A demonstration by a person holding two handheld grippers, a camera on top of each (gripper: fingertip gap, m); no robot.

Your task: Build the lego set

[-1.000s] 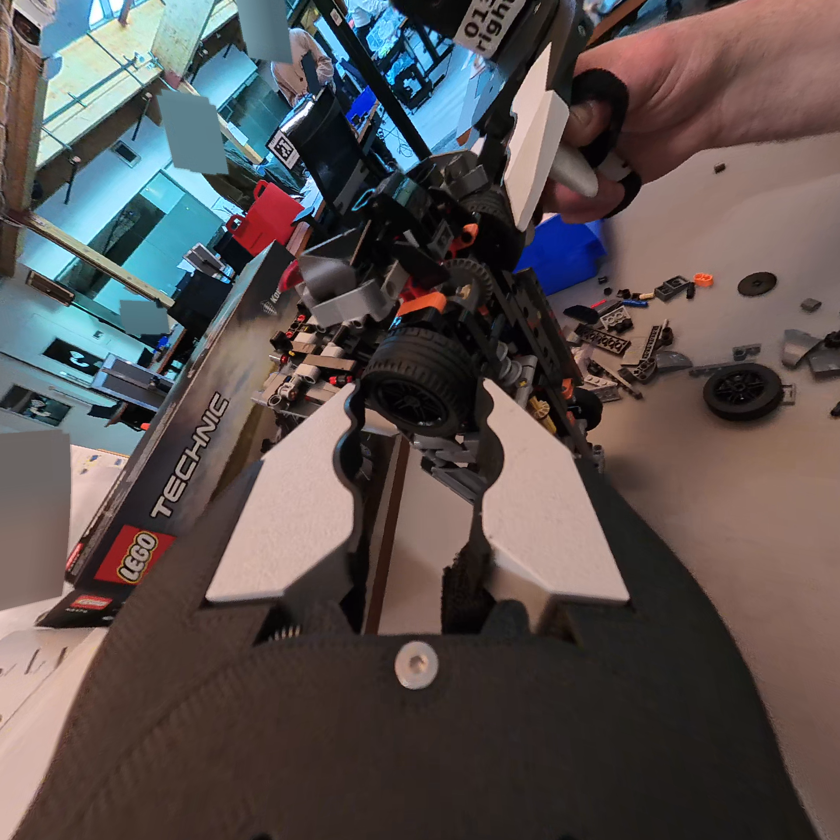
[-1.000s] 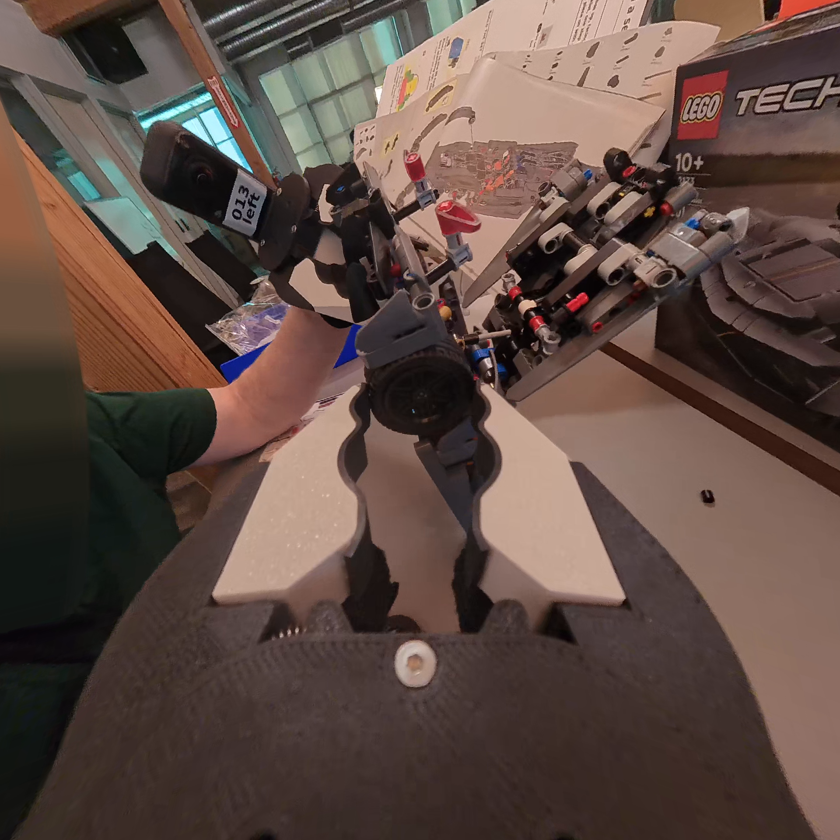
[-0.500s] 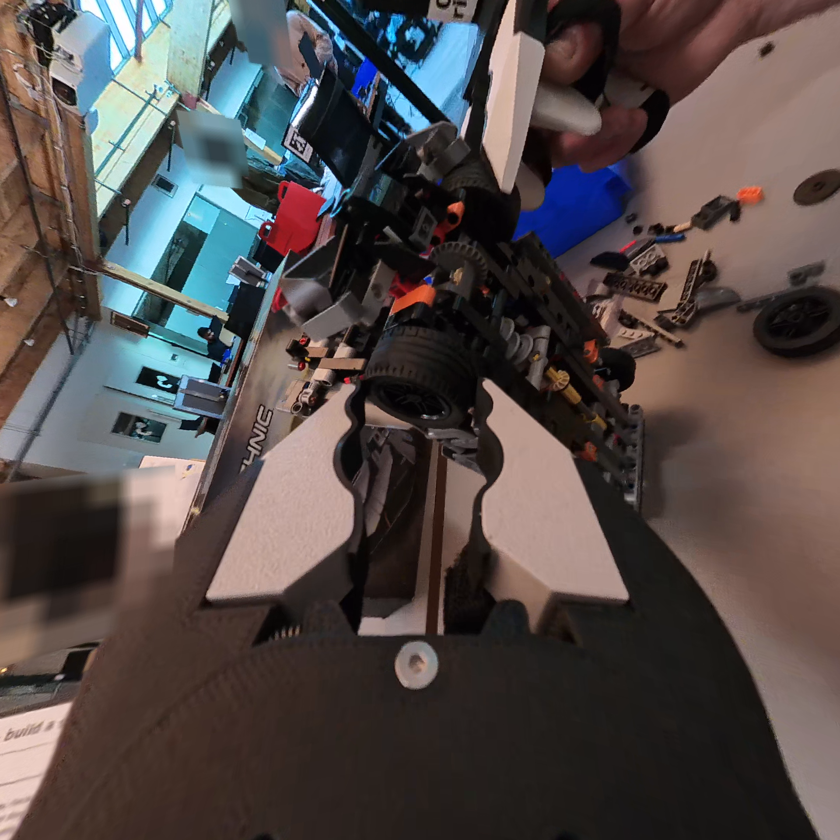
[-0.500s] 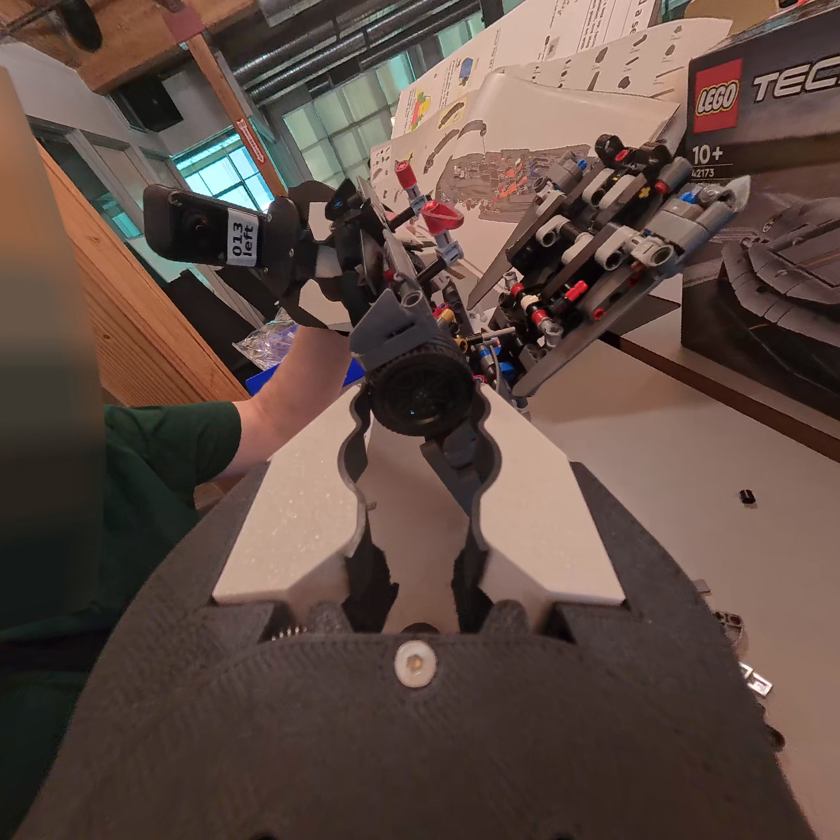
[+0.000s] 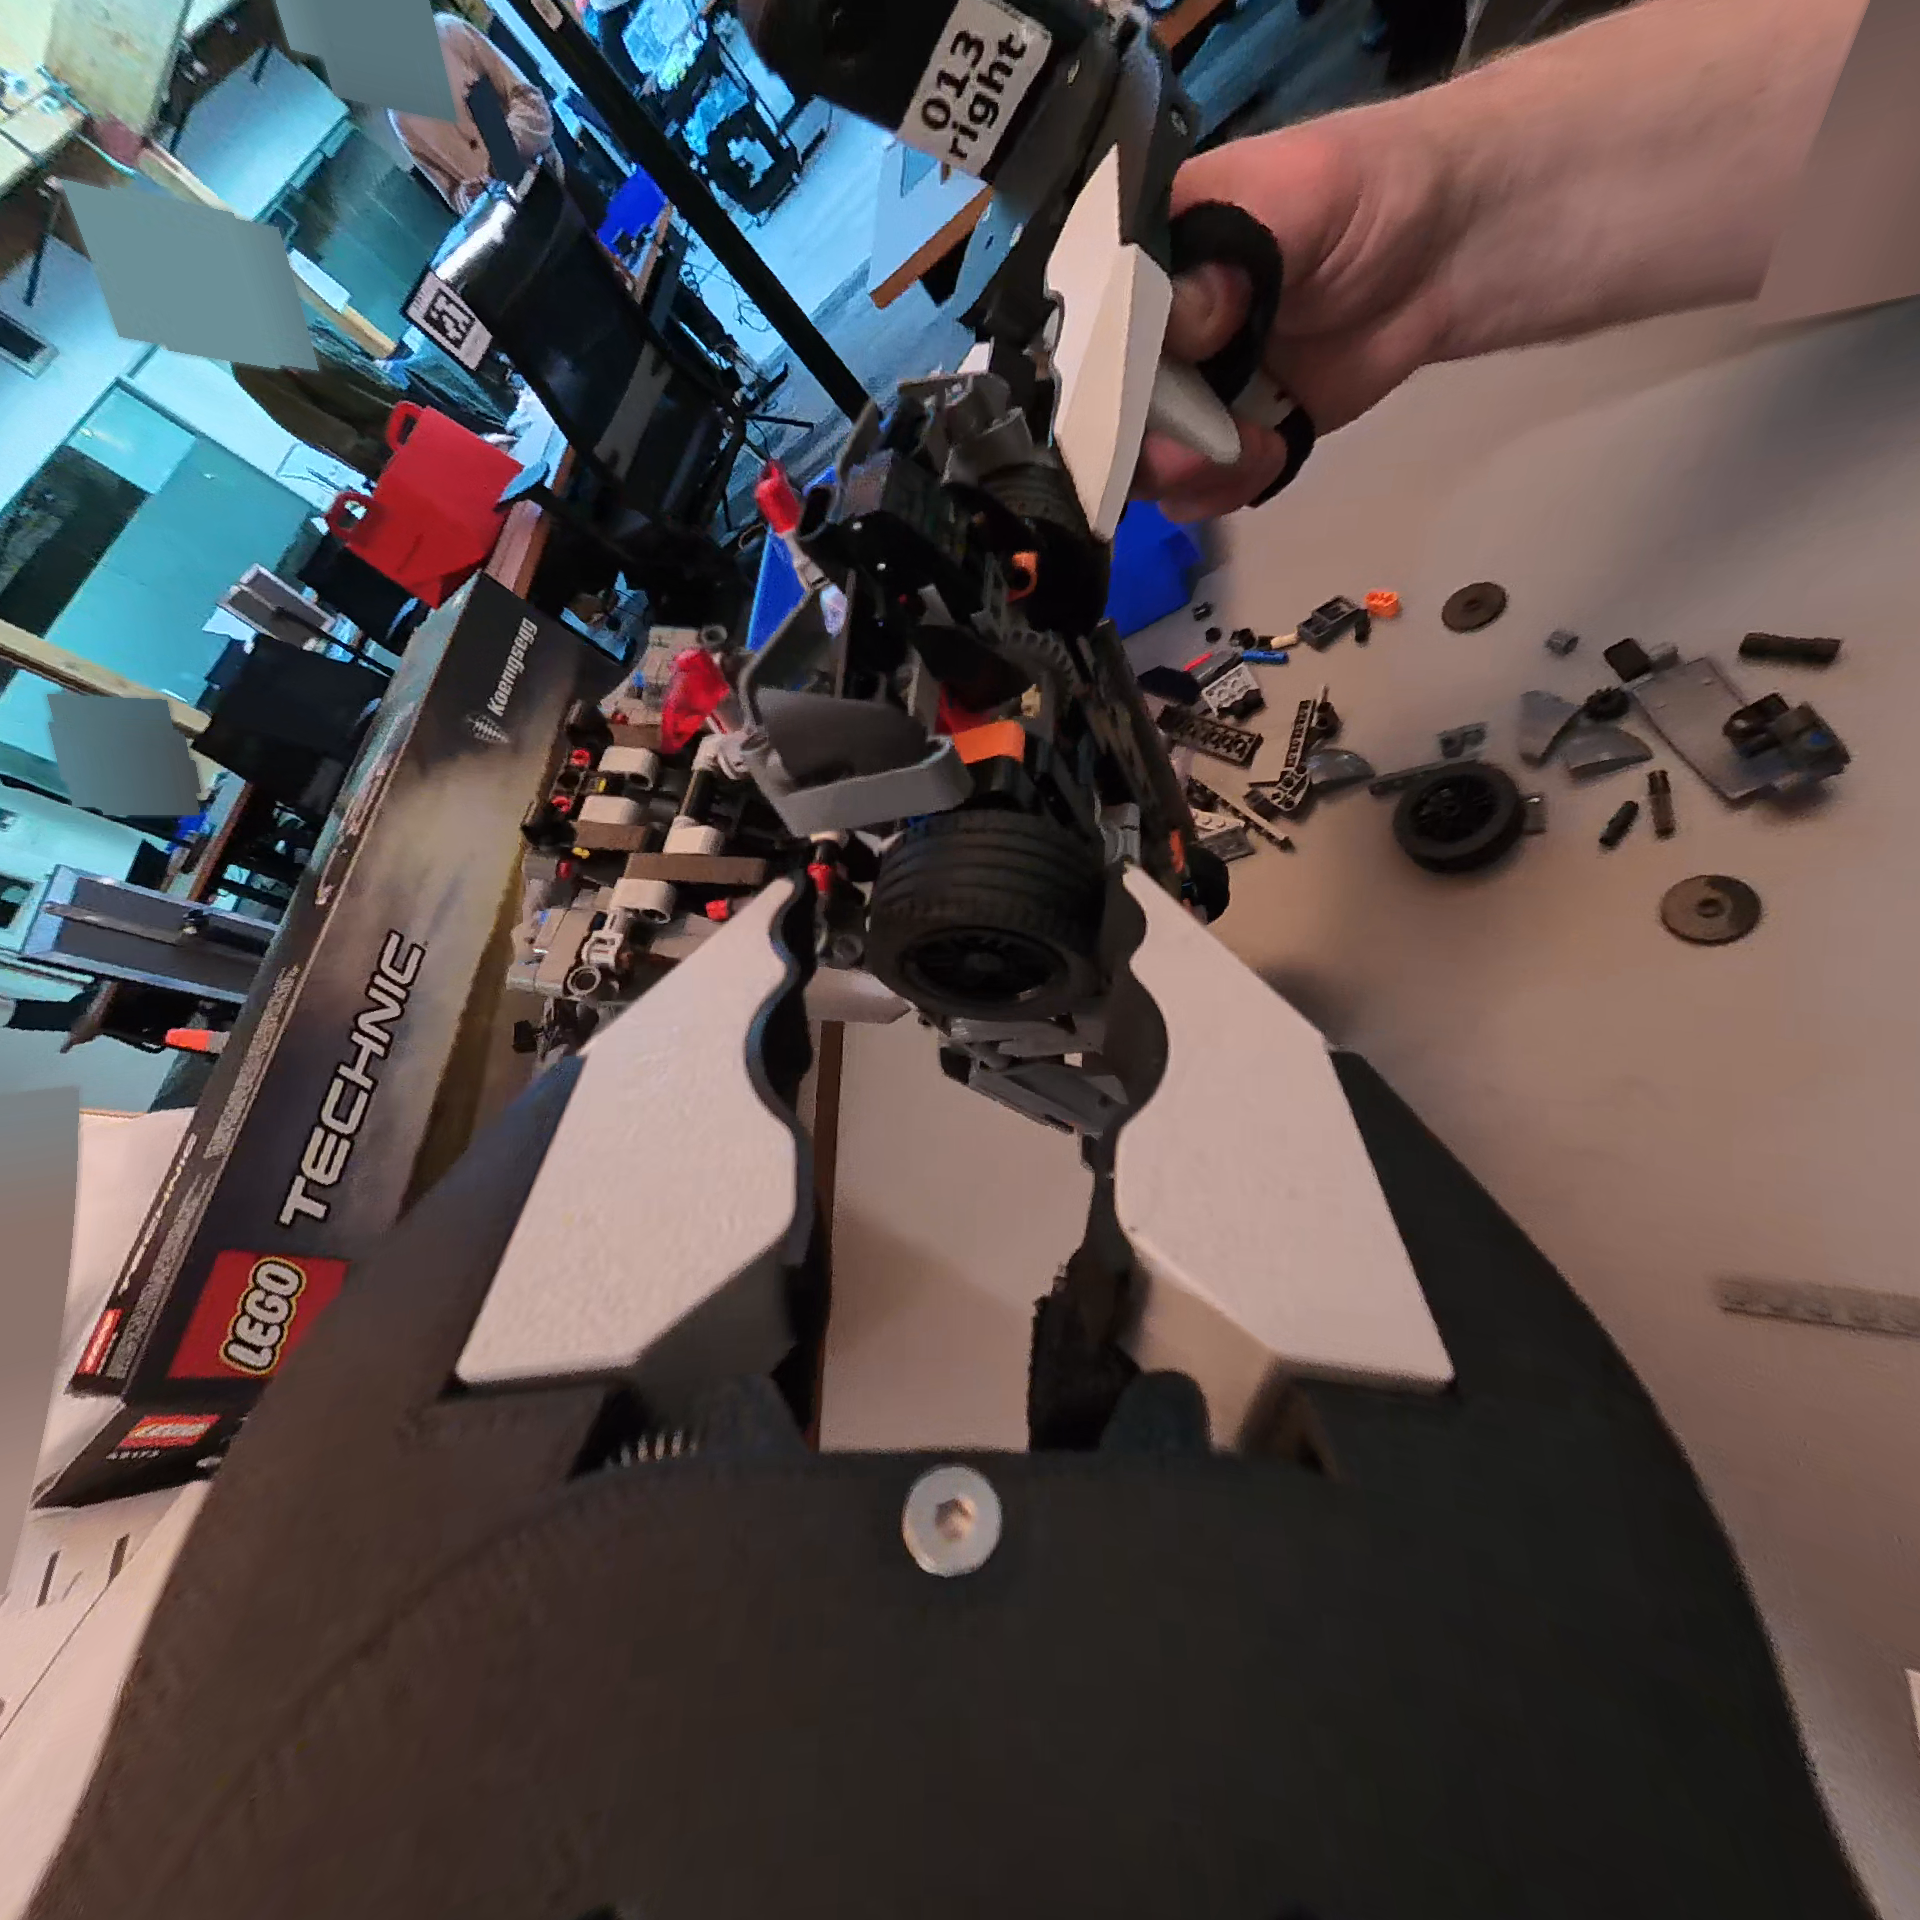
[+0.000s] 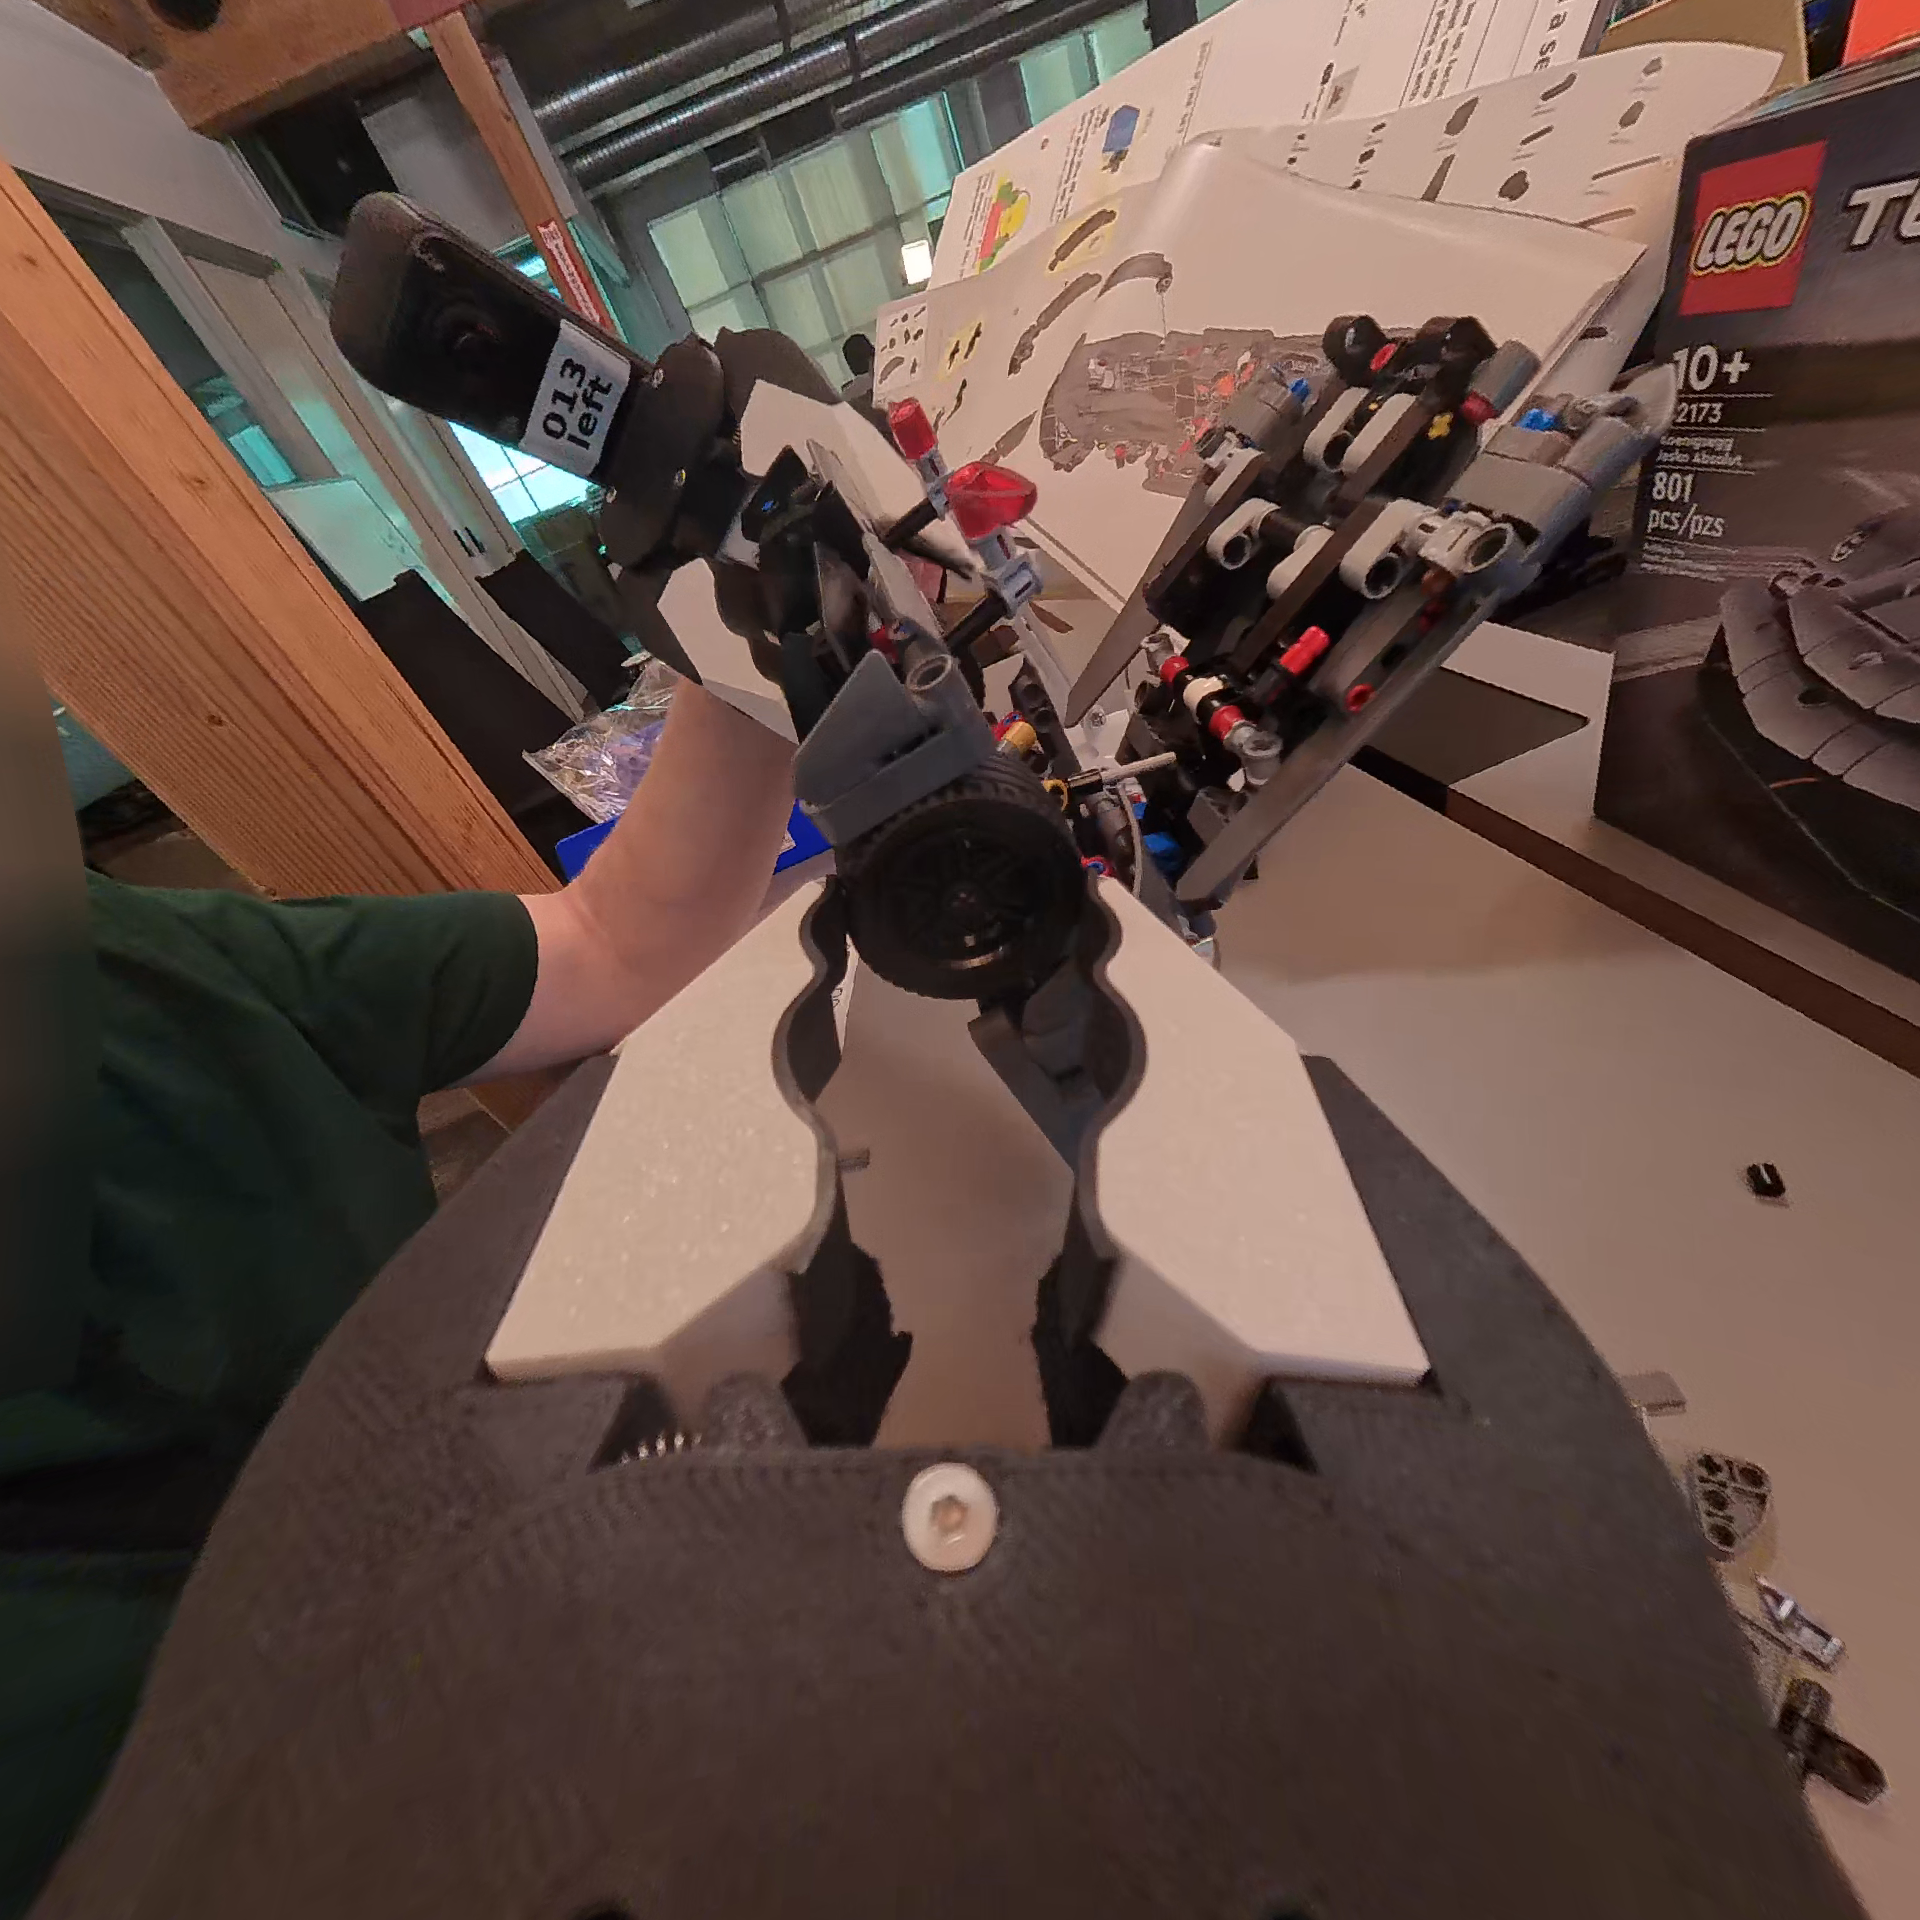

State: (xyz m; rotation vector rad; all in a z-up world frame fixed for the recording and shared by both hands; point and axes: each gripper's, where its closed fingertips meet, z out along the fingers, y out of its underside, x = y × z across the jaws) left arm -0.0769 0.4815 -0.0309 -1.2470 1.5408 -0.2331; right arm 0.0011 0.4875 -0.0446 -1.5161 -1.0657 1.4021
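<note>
A pale, matte table [image 5: 1558,1091] carries everything. In the left wrist view, loose dark bricks [image 5: 1247,727] lie scattered toward one o'clock, with a spare black wheel [image 5: 1460,818] and two flat black discs [image 5: 1709,907] near two o'clock. The set's box [image 5: 343,1039] stands at nine o'clock. In the right wrist view an open instruction booklet [image 6: 1299,312] sits at one o'clock, perhaps propped against something.

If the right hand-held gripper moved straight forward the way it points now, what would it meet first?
The black wheel of the car chassis, already lodged between the tips of the right hand-held gripper. Beyond it comes the chassis, then probably the left hand-held gripper, though depth is unclear.
</note>
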